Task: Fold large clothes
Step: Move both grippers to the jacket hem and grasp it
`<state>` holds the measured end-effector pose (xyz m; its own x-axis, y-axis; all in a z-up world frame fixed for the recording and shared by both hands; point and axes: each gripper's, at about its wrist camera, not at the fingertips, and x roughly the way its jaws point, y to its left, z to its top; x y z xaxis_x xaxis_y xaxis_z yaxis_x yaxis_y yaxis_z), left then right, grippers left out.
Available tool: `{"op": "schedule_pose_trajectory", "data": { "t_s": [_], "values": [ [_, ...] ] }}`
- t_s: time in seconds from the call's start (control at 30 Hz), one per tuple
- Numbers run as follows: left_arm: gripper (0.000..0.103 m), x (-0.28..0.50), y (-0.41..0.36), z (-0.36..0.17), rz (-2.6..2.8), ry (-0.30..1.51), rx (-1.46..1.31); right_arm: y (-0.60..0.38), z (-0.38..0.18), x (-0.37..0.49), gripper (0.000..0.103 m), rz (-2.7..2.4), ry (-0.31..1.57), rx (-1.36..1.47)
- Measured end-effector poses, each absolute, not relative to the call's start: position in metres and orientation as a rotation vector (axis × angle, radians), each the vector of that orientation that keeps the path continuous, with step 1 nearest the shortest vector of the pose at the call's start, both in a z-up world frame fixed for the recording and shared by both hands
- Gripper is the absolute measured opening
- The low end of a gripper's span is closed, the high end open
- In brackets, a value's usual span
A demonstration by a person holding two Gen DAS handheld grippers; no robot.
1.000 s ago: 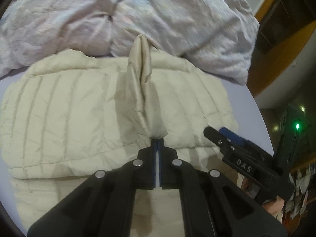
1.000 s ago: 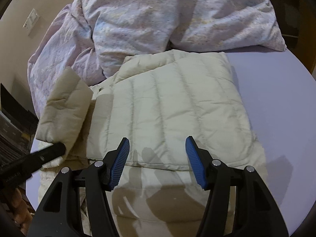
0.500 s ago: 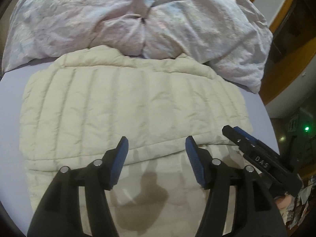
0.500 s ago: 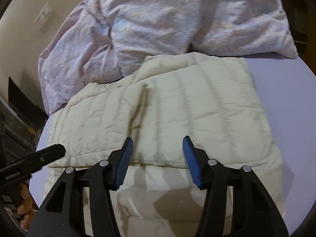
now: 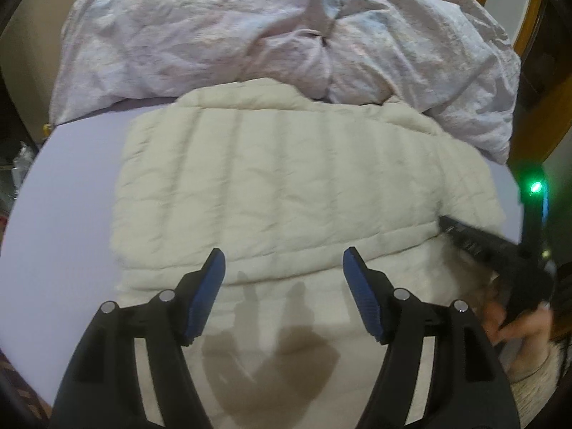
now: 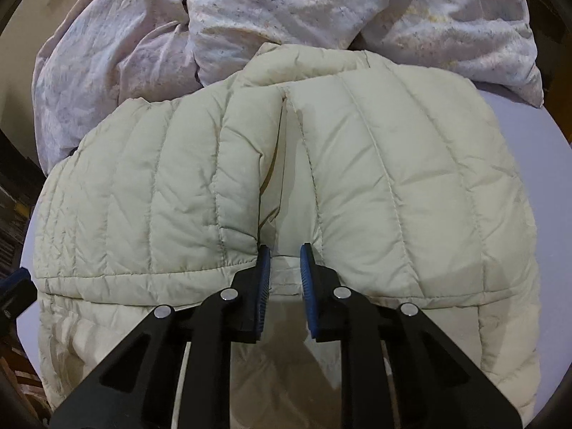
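Nearest me, my right gripper (image 6: 284, 262) has just been narrowing its fingers onto a pinched ridge of the cream puffer jacket (image 6: 393, 186). My left gripper (image 5: 284, 279) has just opened wide, empty. The jacket lies partly folded on the bed (image 5: 71, 186), toward twelve o'clock; further folds remain, I judge.

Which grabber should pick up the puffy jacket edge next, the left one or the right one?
Probably the right. The right gripper has just been closing, its jaws narrow around the cream jacket folded edge, with fabric bunched between them. The left gripper has just been opening and hangs wide above flat quilting, gripping nothing.
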<state>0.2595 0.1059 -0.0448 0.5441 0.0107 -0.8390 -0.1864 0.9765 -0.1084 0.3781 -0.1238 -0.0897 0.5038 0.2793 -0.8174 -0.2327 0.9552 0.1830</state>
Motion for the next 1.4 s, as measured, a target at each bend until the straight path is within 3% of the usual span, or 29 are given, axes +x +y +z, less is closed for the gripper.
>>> {"op": "schedule_pose_trajectory", "data": {
  "t_s": [0.07,0.13,0.2,0.33,0.67,0.8,1.2,1.4],
  "values": [
    [0.071,0.248,0.117,-0.048,0.130,0.997,-0.186,-0.132,-0.085,0.376,0.028,0.330,1.001,0.071],
    [0.072,0.234,0.130,-0.052,0.149,1.006,-0.180,-0.139,-0.077,0.369,0.058,0.356,1.001,0.090],
    [0.073,0.217,0.146,-0.056,0.160,1.025,-0.183,-0.152,-0.065,0.357,0.068,0.374,0.985,0.102],
    [0.074,0.181,0.172,-0.061,0.183,1.043,-0.182,-0.177,-0.048,0.332,0.076,0.426,0.989,0.086],
    [0.074,0.092,0.204,-0.084,0.144,1.099,-0.283,-0.294,-0.057,0.265,0.076,0.400,1.090,0.167],
    [0.067,0.069,0.202,-0.097,0.091,1.109,-0.356,-0.337,-0.073,0.238,0.075,0.387,1.121,0.247],
    [0.053,0.041,0.179,-0.107,0.020,1.103,-0.396,-0.381,-0.112,0.193,0.051,0.449,1.204,0.414],
    [0.053,0.026,0.170,-0.108,-0.002,1.092,-0.386,-0.379,-0.119,0.177,0.049,0.549,1.208,0.469]
  ]
}}
